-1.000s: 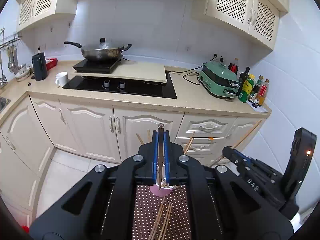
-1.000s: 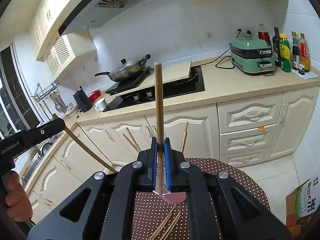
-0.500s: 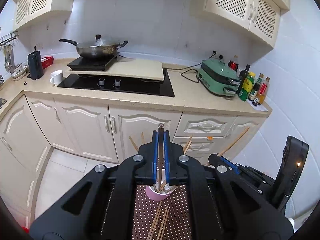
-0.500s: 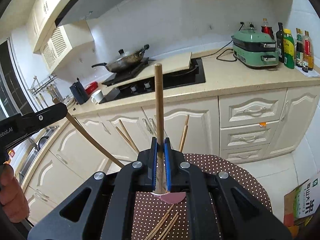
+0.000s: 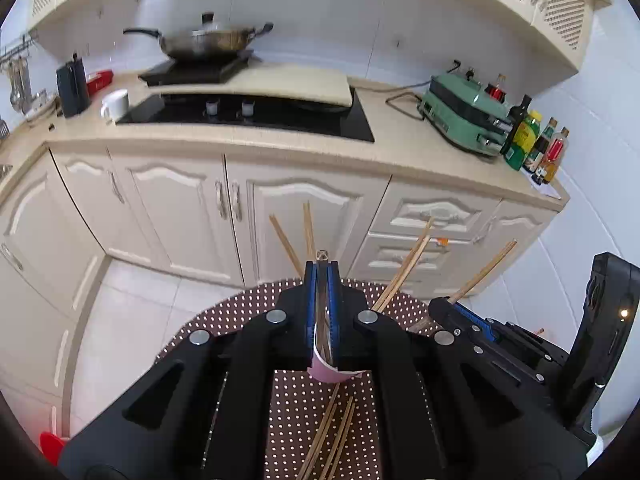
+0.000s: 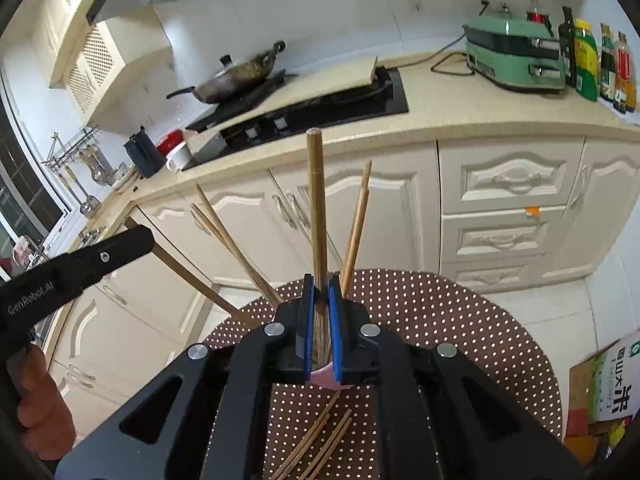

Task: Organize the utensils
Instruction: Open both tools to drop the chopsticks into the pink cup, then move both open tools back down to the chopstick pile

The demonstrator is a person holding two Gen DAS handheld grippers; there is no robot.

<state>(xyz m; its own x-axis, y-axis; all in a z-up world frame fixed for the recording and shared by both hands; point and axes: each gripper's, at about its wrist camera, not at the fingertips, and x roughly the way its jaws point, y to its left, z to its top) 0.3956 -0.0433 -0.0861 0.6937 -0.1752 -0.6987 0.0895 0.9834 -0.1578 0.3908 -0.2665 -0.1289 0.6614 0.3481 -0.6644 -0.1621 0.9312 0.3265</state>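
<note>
A pink cup (image 5: 330, 372) stands on the brown dotted table (image 5: 240, 308) and holds several wooden chopsticks that fan out upward. My left gripper (image 5: 321, 268) is shut on one chopstick (image 5: 321, 255) just above the cup. My right gripper (image 6: 320, 284) is shut on another chopstick (image 6: 316, 200) that stands upright over the cup (image 6: 320, 378). The right gripper shows in the left wrist view (image 5: 460, 312) close at the right, and the left gripper shows in the right wrist view (image 6: 100, 256). Loose chopsticks (image 5: 332, 432) lie on the table in front of the cup, and in the right wrist view (image 6: 316, 440) too.
Cream kitchen cabinets (image 5: 280, 208) and a counter with a black hob (image 5: 248, 116), a wok (image 5: 208, 40), a green appliance (image 5: 460, 120) and bottles (image 5: 528, 140) stand behind the table. A cardboard box (image 6: 600, 384) sits on the floor at the right.
Both grippers have come down toward the pink cup with their chopsticks. The two grippers stand closer together, and more of the table shows in both views.
</note>
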